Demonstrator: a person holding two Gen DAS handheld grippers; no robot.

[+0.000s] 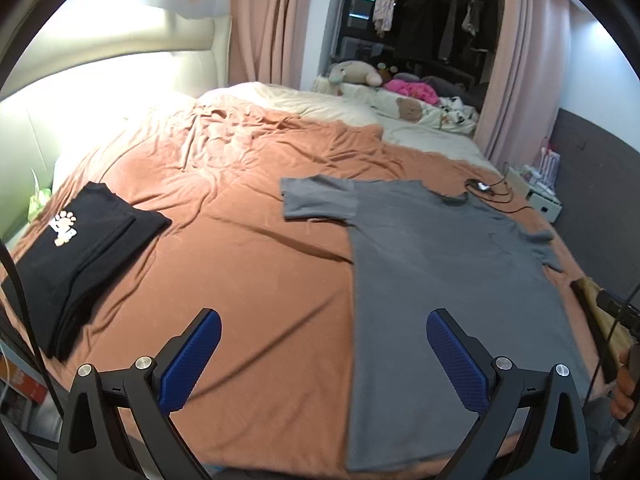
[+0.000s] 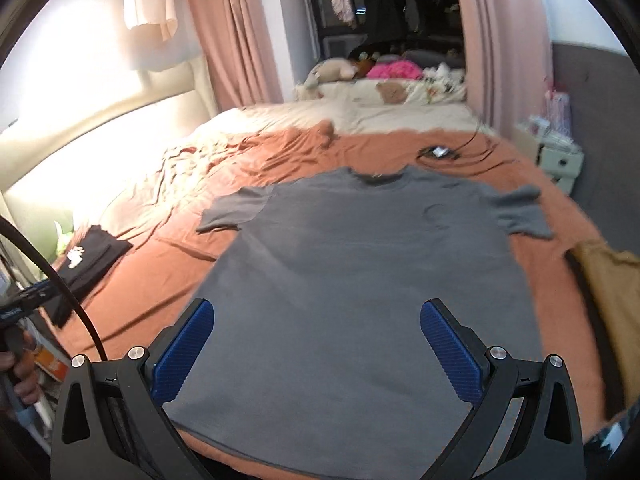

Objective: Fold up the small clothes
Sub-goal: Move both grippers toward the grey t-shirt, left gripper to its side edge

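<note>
A grey T-shirt (image 1: 448, 272) lies spread flat on the orange bedsheet (image 1: 248, 216), collar away from me, both sleeves out. My left gripper (image 1: 324, 332) hovers open above the sheet, over the shirt's left edge near the hem, holding nothing. In the right wrist view the same grey T-shirt (image 2: 360, 264) fills the middle. My right gripper (image 2: 316, 320) stands open above its lower part, empty. A folded black garment with a white paw print (image 1: 76, 256) rests on the bed's left side, also seen as the black garment (image 2: 86, 268) at far left.
A mustard-coloured cloth (image 2: 608, 300) lies at the bed's right edge. A small device with cables (image 2: 438, 153) sits beyond the shirt's collar. Cream bedding with plush toys (image 1: 360, 74) lies at the far end. A white bedside cabinet (image 2: 562, 164) stands to the right. A hand (image 2: 20, 376) holds the other gripper's handle.
</note>
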